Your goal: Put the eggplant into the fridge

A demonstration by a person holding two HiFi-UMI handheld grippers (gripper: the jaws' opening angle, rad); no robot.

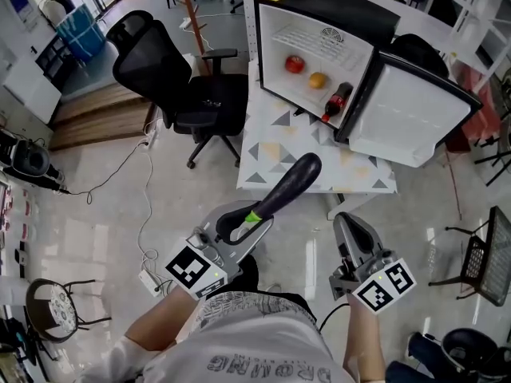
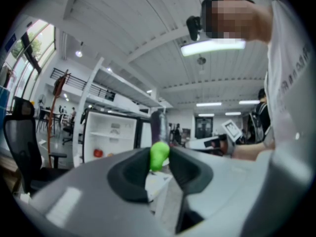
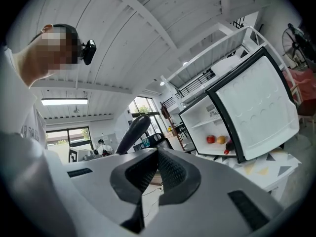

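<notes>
A long dark purple eggplant [image 1: 289, 183] with a green stem end sticks out forward and up from my left gripper [image 1: 239, 223]. That gripper is shut on the stem; in the left gripper view the green stem [image 2: 159, 154] sits pinched between the pads. My right gripper [image 1: 345, 223] hangs to the right of it, shut with nothing in it, its tips meeting in the right gripper view [image 3: 157, 157]. The small fridge [image 1: 319, 22] stands ahead on a low table, its door [image 1: 411, 110] swung wide to the right. Both grippers are well short of the fridge, over the floor.
Inside the fridge lie a red fruit [image 1: 295, 64], an orange fruit [image 1: 318, 79] and a dark bottle [image 1: 336, 102]. The table [image 1: 271, 146] has a triangle-patterned top. A black office chair [image 1: 188, 86] stands left of it. Cables and a power strip [image 1: 148, 282] lie on the floor at left.
</notes>
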